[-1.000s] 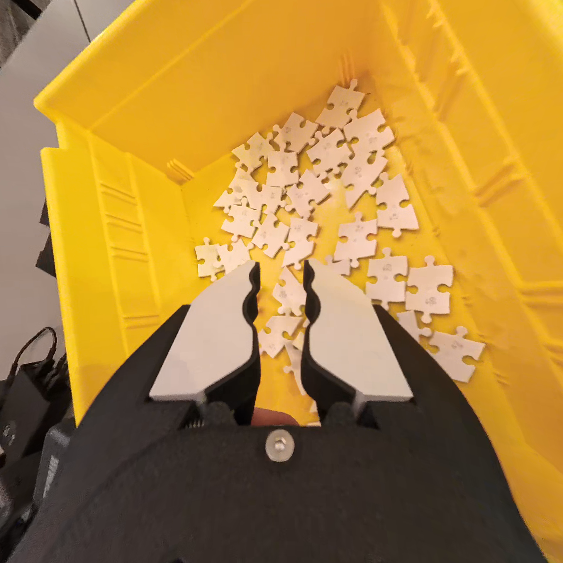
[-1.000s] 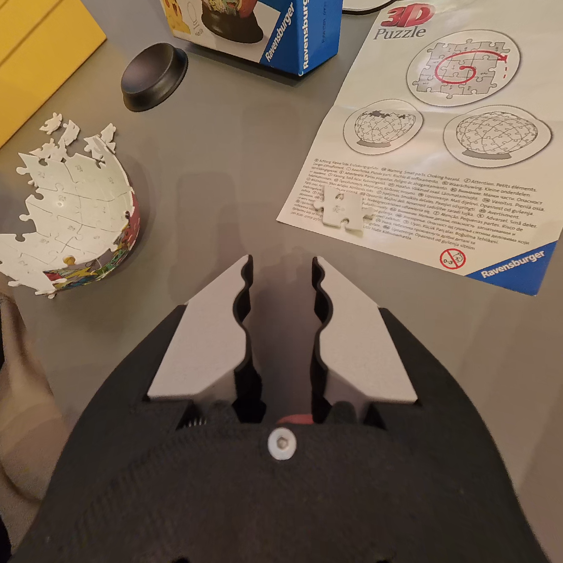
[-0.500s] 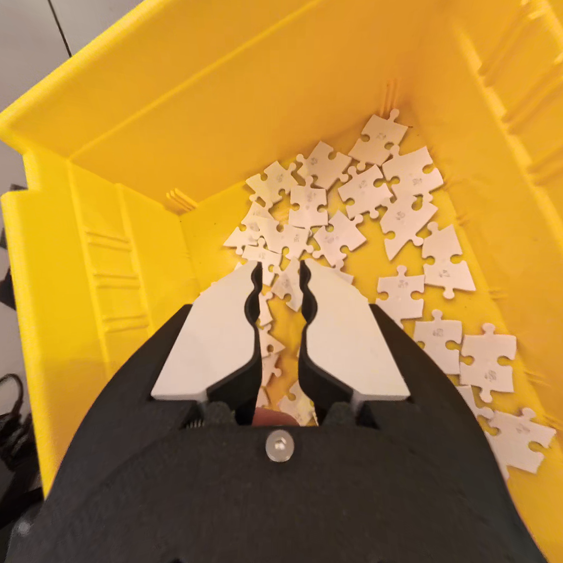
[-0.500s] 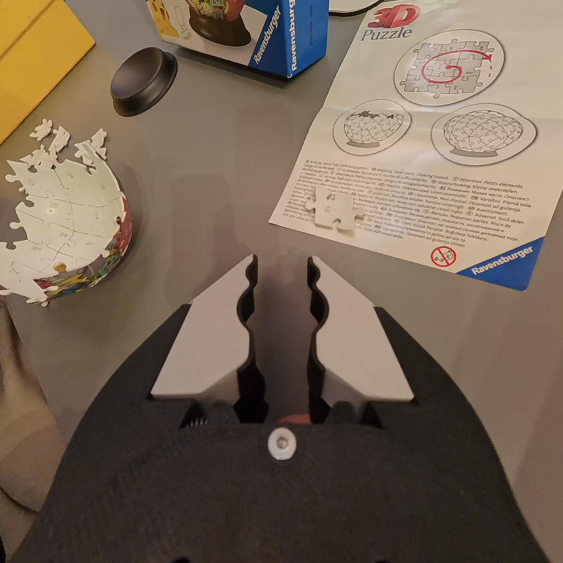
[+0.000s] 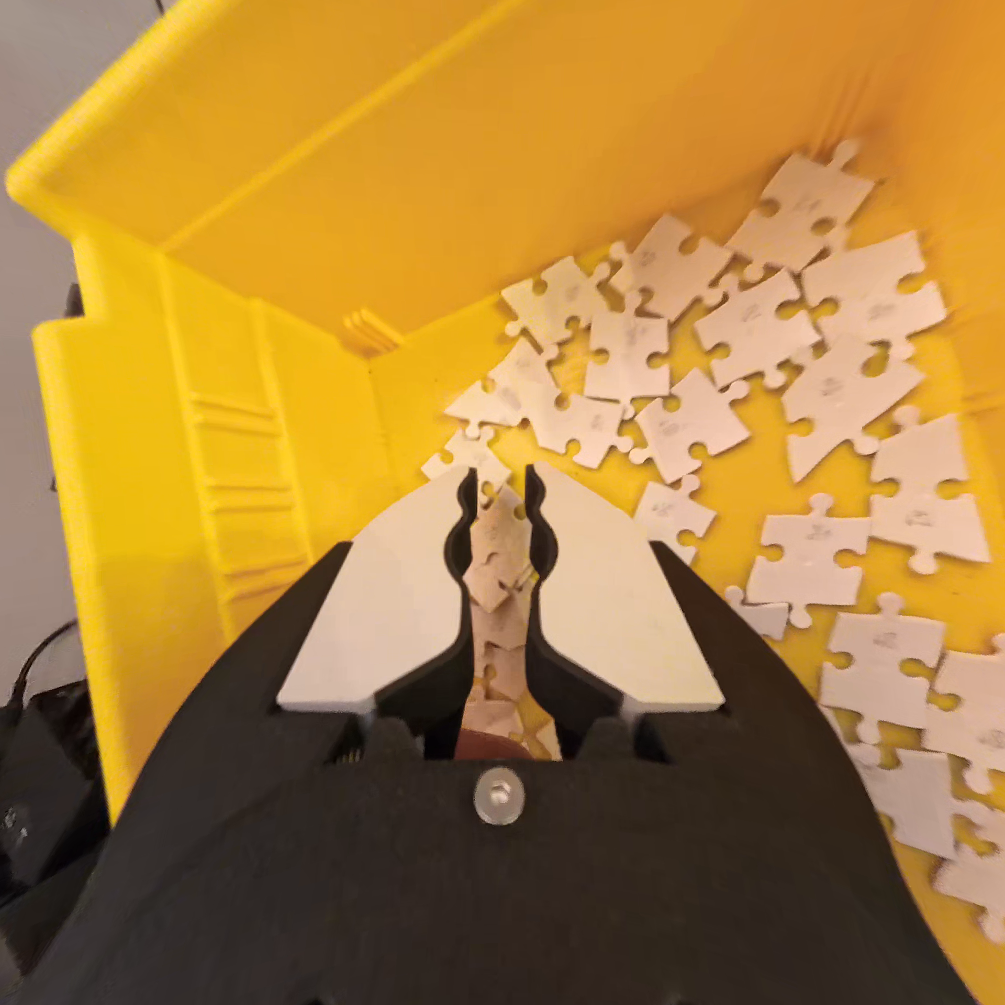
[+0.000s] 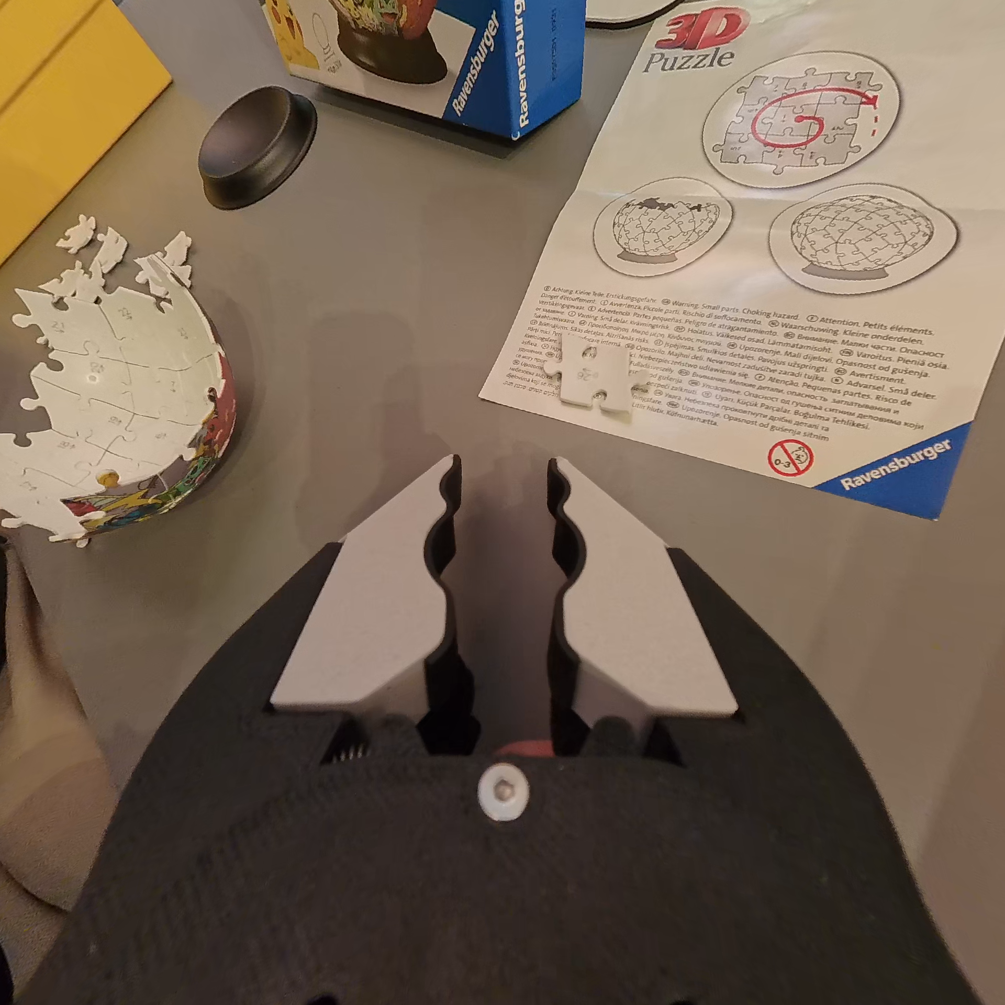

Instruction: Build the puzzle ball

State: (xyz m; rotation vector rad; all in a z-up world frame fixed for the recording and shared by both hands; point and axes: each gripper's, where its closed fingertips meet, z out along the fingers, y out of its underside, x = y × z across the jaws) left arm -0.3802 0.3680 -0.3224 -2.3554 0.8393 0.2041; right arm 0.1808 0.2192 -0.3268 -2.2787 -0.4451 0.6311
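Observation:
My left gripper point(image 5: 500, 476) is open with a narrow gap, low inside a yellow bin point(image 5: 326, 179) over a heap of white puzzle pieces point(image 5: 674, 429). Several pieces show between its fingers; none is gripped. The view is blurred. My right gripper point(image 6: 503, 467) is open and empty above the grey table. The half-built puzzle ball point(image 6: 114, 391) lies to its left, white inside facing up. A single white puzzle piece point(image 6: 593, 378) lies on the instruction sheet point(image 6: 761, 261), ahead and to the right.
A black round stand point(image 6: 255, 147) and the blue puzzle box point(image 6: 435, 54) sit at the far side of the table. A yellow bin edge point(image 6: 65, 109) is at the top left. Black cables and an adapter point(image 5: 38, 761) lie left of the bin. Spacing between my two grippers at the tips: around 60 centimeters. Measured from the fingertips, the half-built puzzle ball point(image 6: 114, 391) is 15 centimeters or so from the right gripper and 45 centimeters from the left.
My left gripper has gone lower and to the left in the bin, closer to the pieces, and its gap has narrowed a little. My right gripper has barely moved.

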